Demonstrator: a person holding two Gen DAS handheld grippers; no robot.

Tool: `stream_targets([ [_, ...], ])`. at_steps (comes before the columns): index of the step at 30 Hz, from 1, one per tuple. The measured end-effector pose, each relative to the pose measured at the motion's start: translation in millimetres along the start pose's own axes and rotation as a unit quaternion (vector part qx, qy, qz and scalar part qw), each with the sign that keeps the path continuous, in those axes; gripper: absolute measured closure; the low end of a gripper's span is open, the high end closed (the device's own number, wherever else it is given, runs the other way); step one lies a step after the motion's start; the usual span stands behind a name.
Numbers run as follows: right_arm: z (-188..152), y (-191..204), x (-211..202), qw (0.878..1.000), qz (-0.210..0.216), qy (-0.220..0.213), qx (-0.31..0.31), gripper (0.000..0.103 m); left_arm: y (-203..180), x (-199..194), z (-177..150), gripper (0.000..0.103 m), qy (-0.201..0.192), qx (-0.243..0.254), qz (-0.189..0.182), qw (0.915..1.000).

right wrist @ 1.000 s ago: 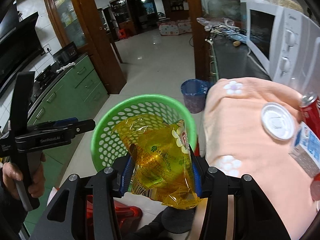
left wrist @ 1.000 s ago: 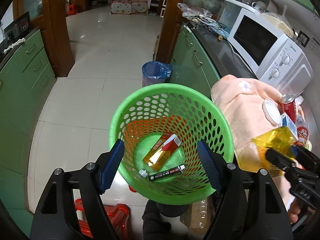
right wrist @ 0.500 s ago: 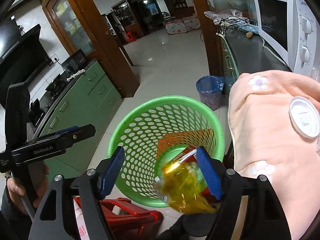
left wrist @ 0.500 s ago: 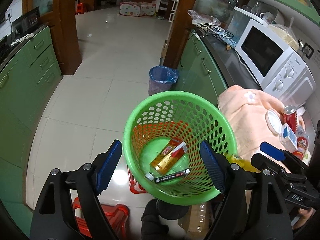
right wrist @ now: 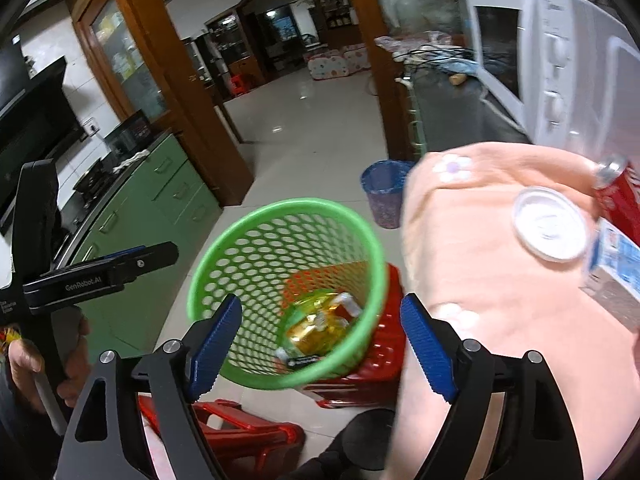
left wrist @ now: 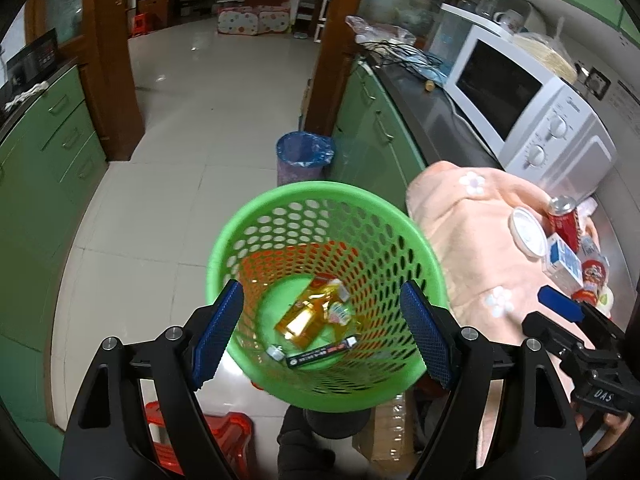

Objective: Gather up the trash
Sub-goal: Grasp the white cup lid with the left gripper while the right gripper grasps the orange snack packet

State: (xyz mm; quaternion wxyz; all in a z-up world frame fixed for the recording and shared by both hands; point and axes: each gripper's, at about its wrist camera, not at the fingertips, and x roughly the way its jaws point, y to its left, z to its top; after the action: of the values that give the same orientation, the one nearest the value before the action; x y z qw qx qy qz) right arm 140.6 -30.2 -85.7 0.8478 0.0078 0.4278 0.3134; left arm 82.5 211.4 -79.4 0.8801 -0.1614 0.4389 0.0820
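the right gripper (right wrist: 320,344), whose jaws have just been opening, stands wide with nothing between its blue pads. the left gripper (left wrist: 320,332) also stands wide, gripping nothing. beyond both, the crinkled yellow plastic snack bag (right wrist: 316,328) lies in the bottom of the green perforated plastic basket (right wrist: 256,240), touching a black marker pen (left wrist: 320,354). further right, a white round lid (right wrist: 550,228) rests on the peach flowered cloth (right wrist: 480,280).

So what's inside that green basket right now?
In the green basket lie a crumpled yellow wrapper, just dropped in, and a small black tube with a pale cap. The wrapper covers part of the bottom, so anything beneath it cannot be seen.
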Motion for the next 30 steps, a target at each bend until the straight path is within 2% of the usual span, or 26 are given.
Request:
stream_targets([
  [7, -7.3, -45.1, -29.7, 0.998, -0.048, -0.015, 0.028, 0.023, -30.5, 6.0, 0.6, 0.024, 0.006, 0.026, -0.017, 0.9995],
  [14, -14.1, -96.9, -63.5, 0.992, -0.103, -0.036, 0.068, 0.023, -62.2, 11.6, 0.4, 0.023, 0.013, 0.055, -0.034, 0.9978],
  [23, -38.0, -175.7, -124.5, 0.97, -0.186, -0.063, 0.143, 0.023, -103.5, 19.0, 0.5, 0.023, 0.021, 0.091, -0.056, 0.994],
  [30, -67.6, -232.9, -168.4, 0.95, -0.254, -0.061, 0.173, 0.023, -136.6, 21.5, -0.4, 0.023, 0.024, 0.119, -0.072, 0.99],
])
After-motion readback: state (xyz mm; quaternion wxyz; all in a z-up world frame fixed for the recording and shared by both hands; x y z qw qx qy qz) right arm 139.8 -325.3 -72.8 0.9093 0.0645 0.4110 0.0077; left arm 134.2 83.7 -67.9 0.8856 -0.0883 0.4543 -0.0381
